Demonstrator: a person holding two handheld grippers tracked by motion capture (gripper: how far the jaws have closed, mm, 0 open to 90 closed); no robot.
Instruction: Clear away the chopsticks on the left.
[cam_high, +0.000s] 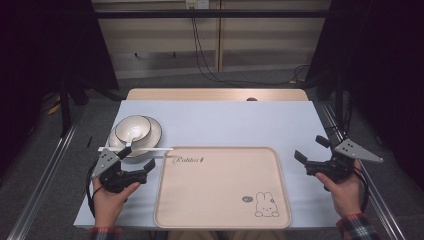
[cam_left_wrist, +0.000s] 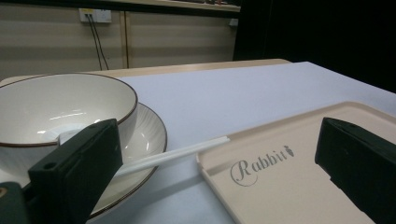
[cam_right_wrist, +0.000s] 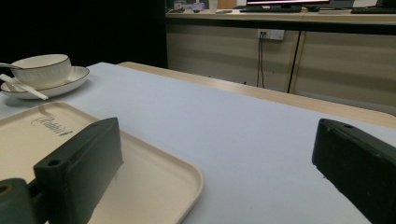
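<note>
A white bowl (cam_high: 132, 127) with a dark rim sits on a white plate (cam_high: 154, 131) at the table's left. A white chopstick (cam_high: 150, 149) lies across the plate's near edge, its tip resting on the corner of a beige tray (cam_high: 222, 200) printed with "Rabbit" and a rabbit drawing. My left gripper (cam_high: 137, 157) stands open just in front of the plate, beside the tray's left edge, with nothing between its jaws. My right gripper (cam_high: 311, 149) is open at the tray's right side, above the bare cloth. The left gripper view shows the bowl (cam_left_wrist: 60, 107), plate (cam_left_wrist: 149, 135), chopstick (cam_left_wrist: 177, 154) and tray (cam_left_wrist: 289, 186) close up.
A pale blue cloth (cam_high: 235, 122) covers the table, with a wooden strip (cam_high: 215, 94) along its far edge. Metal rails (cam_high: 45, 170) run along both sides. Cables (cam_high: 205, 55) hang down a panelled wall behind. In the right gripper view, the bowl (cam_right_wrist: 42, 67) and plate sit far left.
</note>
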